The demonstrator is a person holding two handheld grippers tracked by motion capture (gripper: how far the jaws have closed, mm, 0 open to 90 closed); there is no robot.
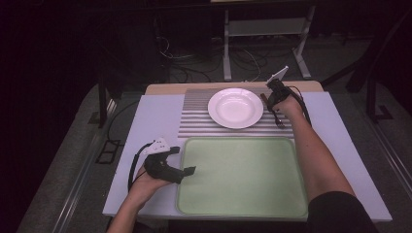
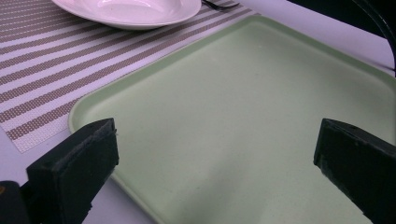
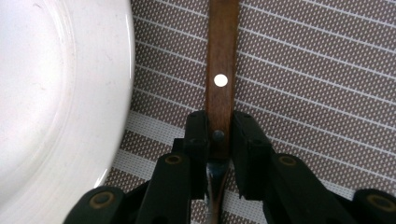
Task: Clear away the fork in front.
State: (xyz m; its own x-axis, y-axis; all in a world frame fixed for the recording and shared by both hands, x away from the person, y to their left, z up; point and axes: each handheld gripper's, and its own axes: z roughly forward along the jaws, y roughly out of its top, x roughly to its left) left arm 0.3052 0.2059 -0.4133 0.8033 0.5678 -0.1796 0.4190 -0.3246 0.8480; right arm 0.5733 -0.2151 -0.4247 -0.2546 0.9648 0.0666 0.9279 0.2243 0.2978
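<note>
My right hand-held gripper (image 3: pixel 219 140) is pinching a fork (image 3: pixel 222 88) by its wooden handle, right where the wood meets the metal neck; a pad sits on each side of the handle, which runs straight away from me between them. The fork seems light and stiff. The wood gives the pads a good bite, while the thin steel neck below would be slicker and narrower, so I judge the handle end the better place to hold. Held this close to one end, it may want to swing.

In the high view the fork (image 1: pixel 278 119) lies on the striped placemat (image 1: pixel 194 116), just right of the white plate (image 1: pixel 235 108), with its tines towards the near side and my right hand-held gripper (image 1: pixel 273 93) over its far end. The plate rim is just beside the jaws, so I have little room on the left.

My left hand-held gripper (image 1: pixel 187 171) rests spread wide at the left edge of the green tray (image 1: pixel 243 179), holding nothing, on the near part of the tabletop (image 1: pixel 155 116).
</note>
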